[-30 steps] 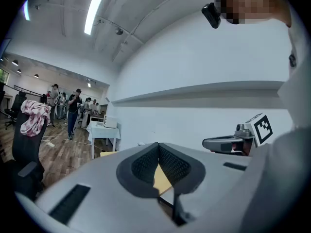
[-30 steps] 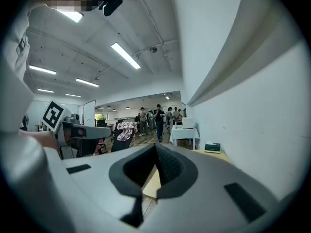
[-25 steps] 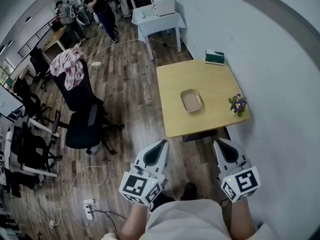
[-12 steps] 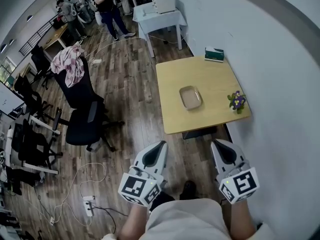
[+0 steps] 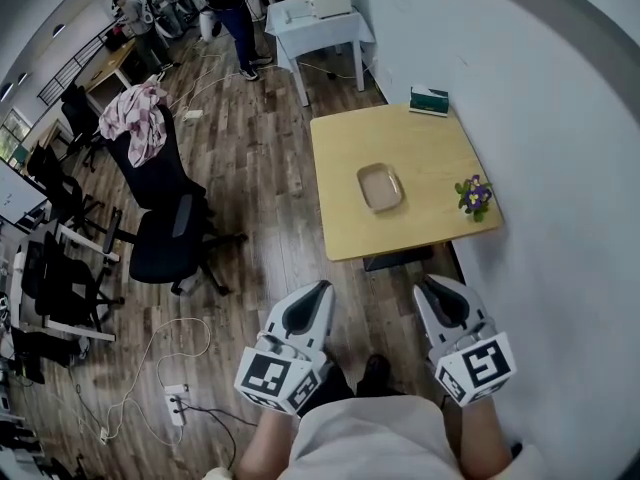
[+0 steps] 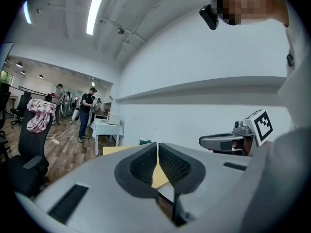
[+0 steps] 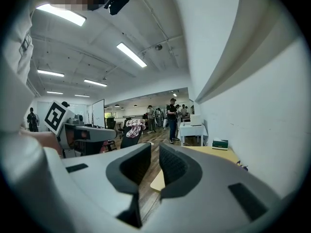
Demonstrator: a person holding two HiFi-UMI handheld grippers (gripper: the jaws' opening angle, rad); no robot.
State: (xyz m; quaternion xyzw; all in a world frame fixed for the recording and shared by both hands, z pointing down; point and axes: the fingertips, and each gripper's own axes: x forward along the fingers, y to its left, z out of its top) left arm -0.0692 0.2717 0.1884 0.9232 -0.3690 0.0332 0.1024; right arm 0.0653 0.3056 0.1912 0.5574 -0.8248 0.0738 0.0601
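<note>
- Square table (image 5: pixel 345 168) of pale yellow wood, standing level on the plank floor, one side along the white wall.
- Shallow beige tray (image 5: pixel 380 188) with rounded corners, lying flat near the tabletop's middle.
- Small pot of purple flowers (image 5: pixel 473 196), upright near the wall-side front corner, apart from the tray.
- Dark green box (image 5: pixel 428 100), flat at the far wall-side corner.

Head view steeply down, gripper views level along tongs, all sharing table (image 5: pixel 420 158) (well ahead)
</note>
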